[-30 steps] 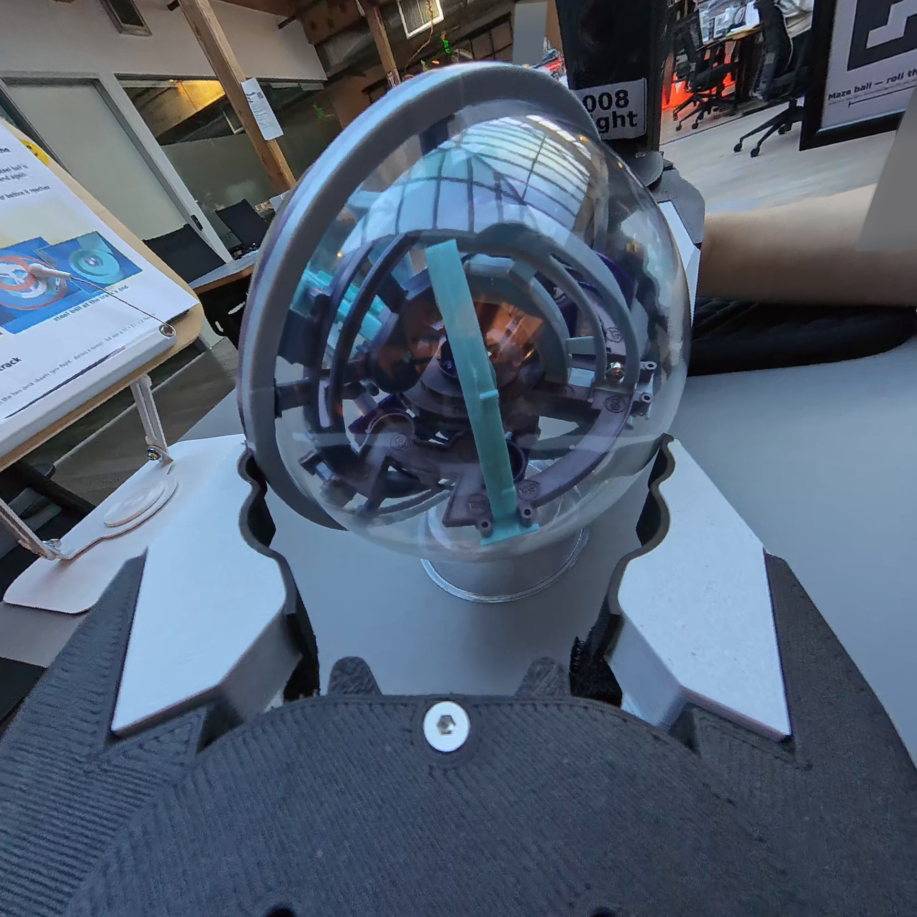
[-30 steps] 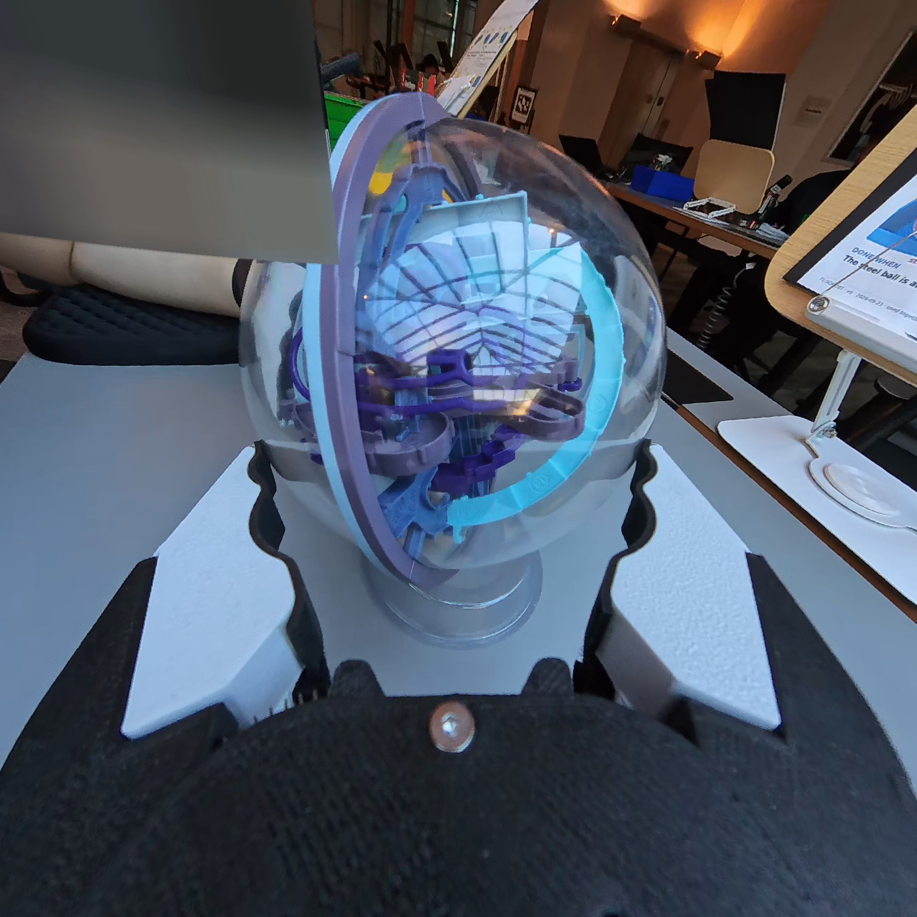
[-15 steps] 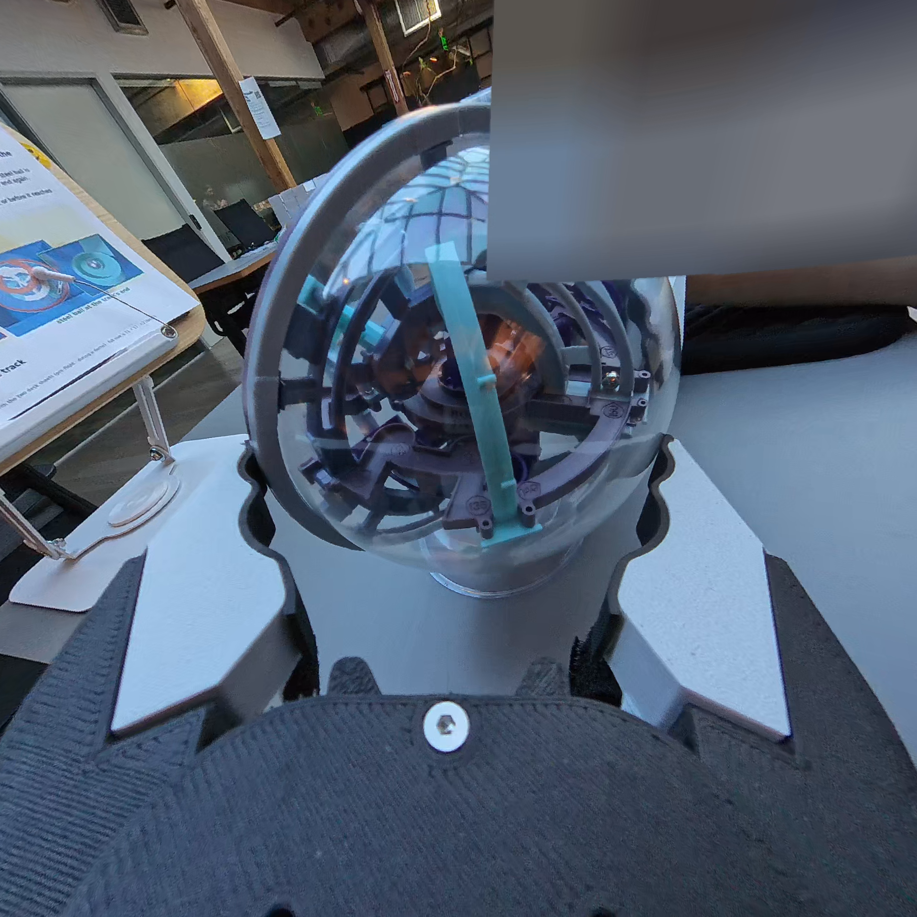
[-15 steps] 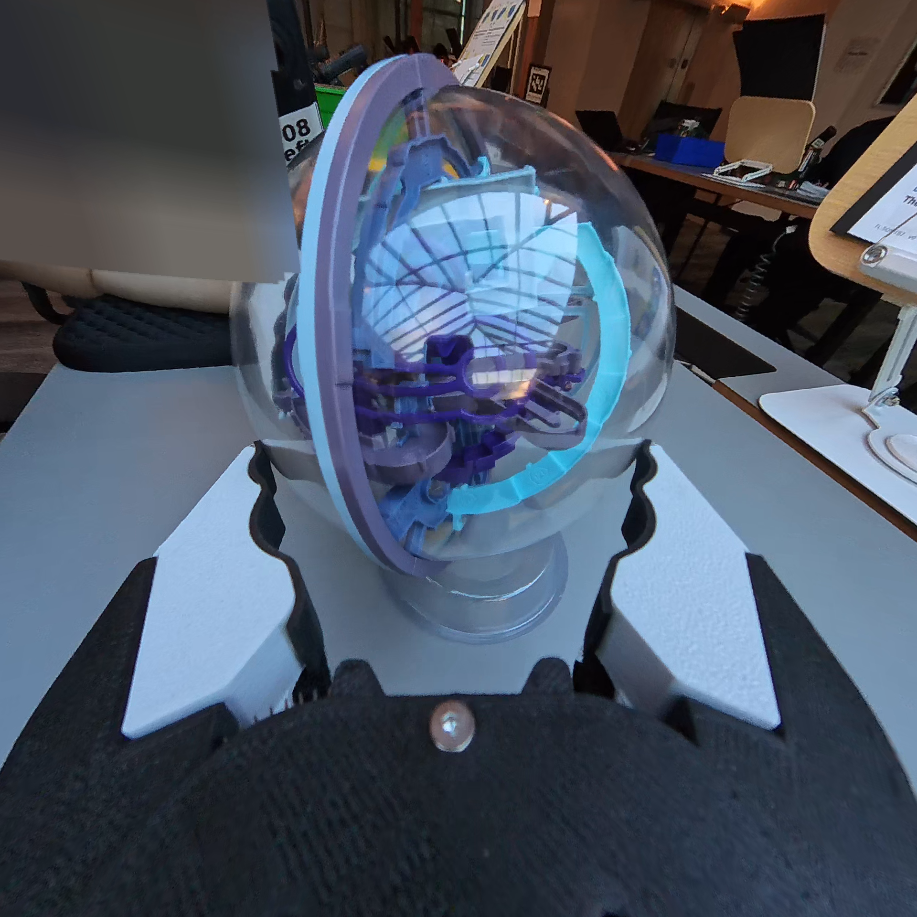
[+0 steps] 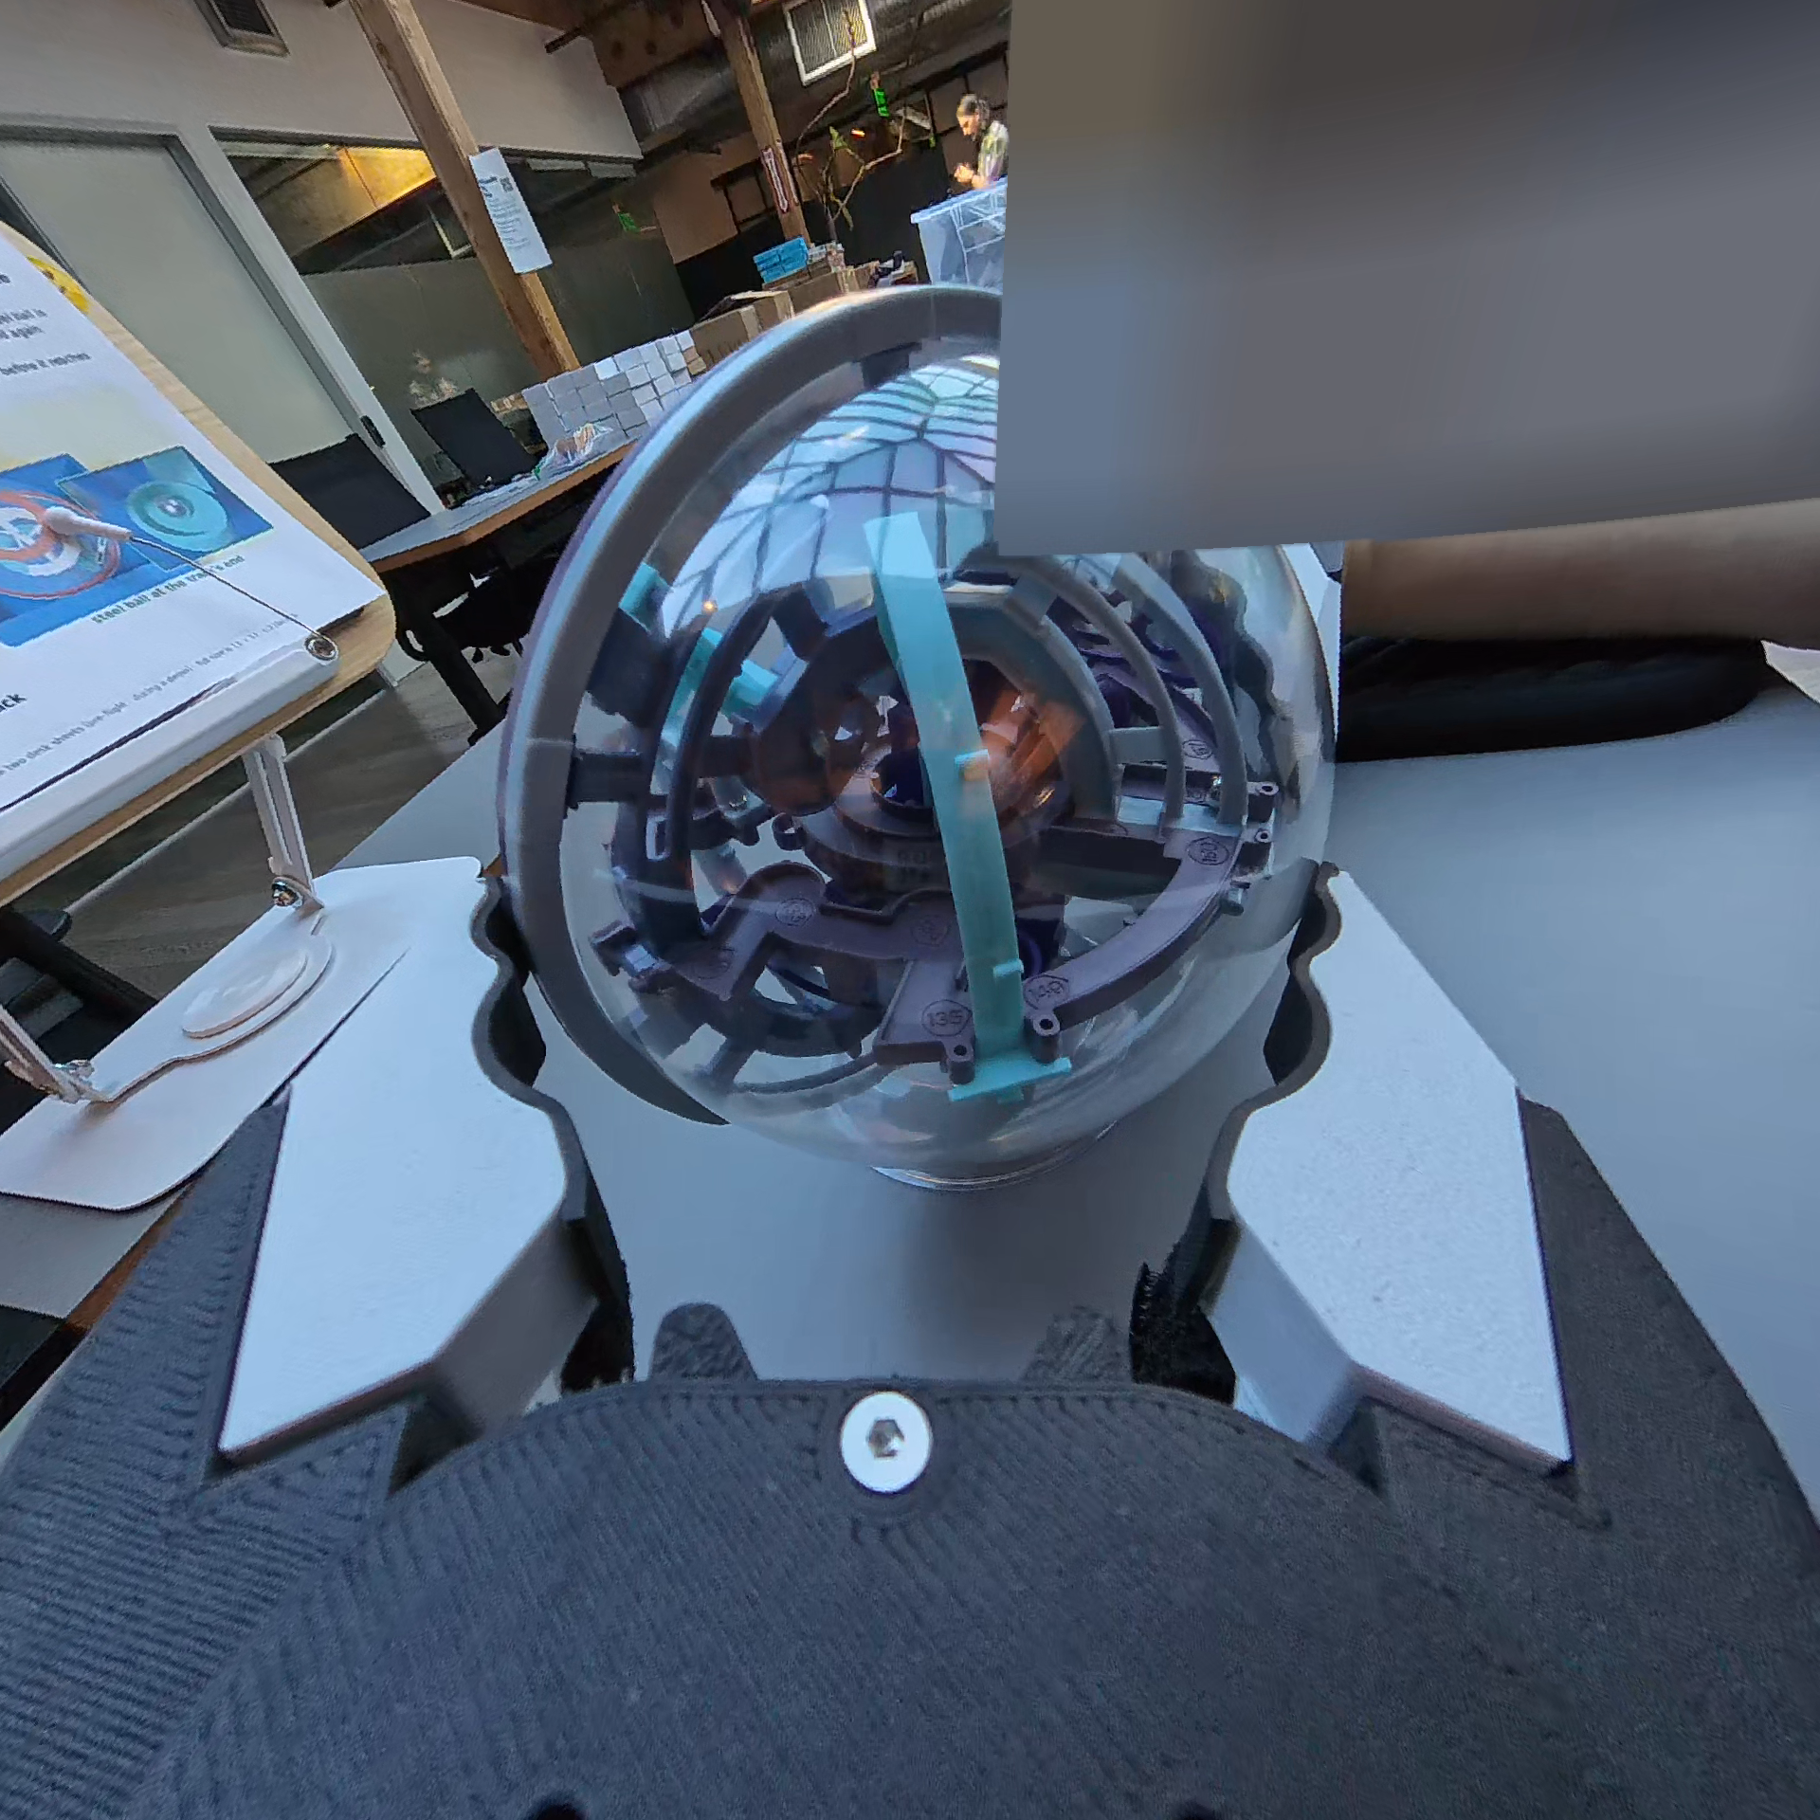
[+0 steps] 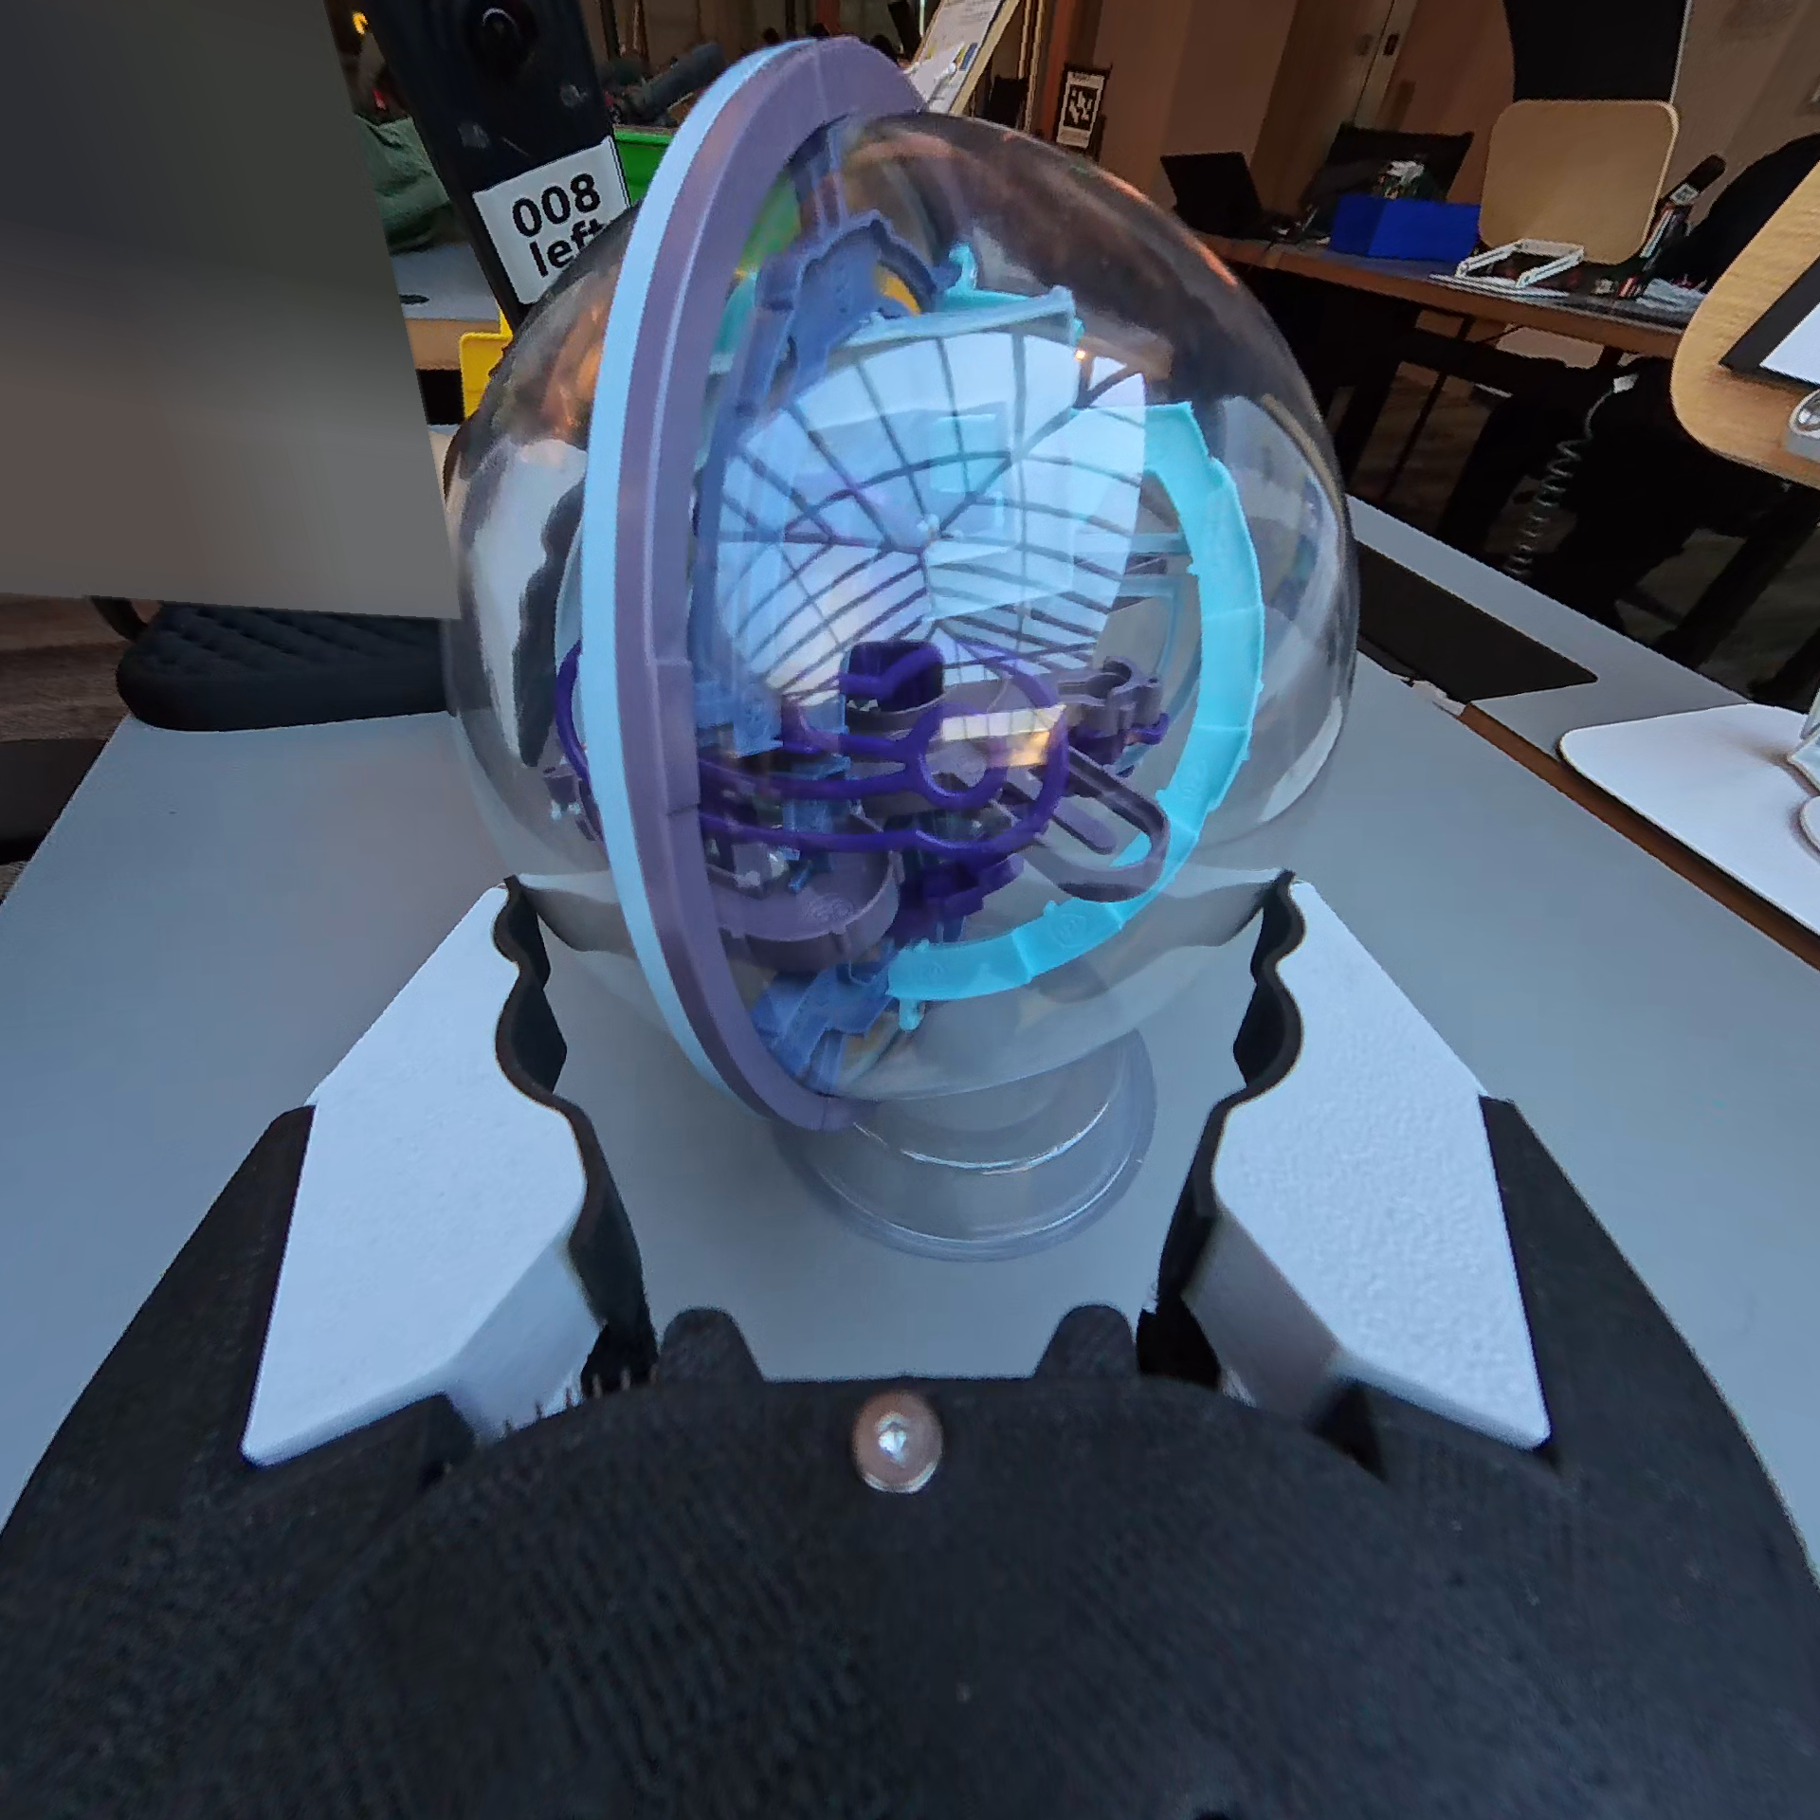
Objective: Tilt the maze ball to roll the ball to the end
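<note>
My left claw [image 5: 906,975] and right claw [image 6: 891,970] both clasp the maze ball [image 5: 916,748] at 12 o'clock over the desk [image 6: 246,886]. The shell looks smooth, rigid, slippery; gripping its widest sides seems safest.

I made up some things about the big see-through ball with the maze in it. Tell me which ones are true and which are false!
1. The maze ball sits over a clear round stand. True.
2. The ring around the ball lies flat like a belt. False: the ring stands nearly upright and tilted.
3. Both grippers reach around the ball from opposite sides. True: the left gripper and the right gripper each have fingers on both sides of it.
4. The ball lies on the floor. False: the stand is on a grey table.
5. A turquoise curved track is inside the ball. True.
</note>
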The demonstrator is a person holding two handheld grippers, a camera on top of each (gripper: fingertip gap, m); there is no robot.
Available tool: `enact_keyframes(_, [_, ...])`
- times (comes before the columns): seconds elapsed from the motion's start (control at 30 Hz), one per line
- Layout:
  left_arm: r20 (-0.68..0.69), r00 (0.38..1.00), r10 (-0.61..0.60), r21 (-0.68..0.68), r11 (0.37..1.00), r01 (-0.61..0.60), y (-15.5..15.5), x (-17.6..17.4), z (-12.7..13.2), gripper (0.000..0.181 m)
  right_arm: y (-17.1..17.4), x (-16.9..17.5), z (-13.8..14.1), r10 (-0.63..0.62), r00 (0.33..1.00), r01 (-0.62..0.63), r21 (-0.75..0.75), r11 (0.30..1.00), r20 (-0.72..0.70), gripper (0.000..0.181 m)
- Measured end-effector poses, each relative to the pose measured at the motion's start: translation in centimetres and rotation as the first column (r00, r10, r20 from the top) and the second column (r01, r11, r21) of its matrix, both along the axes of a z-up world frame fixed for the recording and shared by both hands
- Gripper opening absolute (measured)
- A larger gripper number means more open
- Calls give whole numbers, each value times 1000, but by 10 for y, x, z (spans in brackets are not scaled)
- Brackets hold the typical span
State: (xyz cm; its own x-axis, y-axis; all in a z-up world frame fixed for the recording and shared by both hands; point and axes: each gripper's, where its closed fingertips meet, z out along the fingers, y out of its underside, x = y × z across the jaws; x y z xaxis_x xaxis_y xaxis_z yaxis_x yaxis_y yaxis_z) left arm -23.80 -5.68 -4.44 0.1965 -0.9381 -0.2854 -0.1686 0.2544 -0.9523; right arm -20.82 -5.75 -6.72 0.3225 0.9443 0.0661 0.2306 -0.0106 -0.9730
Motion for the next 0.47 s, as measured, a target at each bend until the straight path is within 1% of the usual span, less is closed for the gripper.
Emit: enact_keyframes(0.47, [7,1000,-2,-26,1000,2,0,-1,1,149,0,-2,-3,11,1000,-12,-47,999,-22,141])
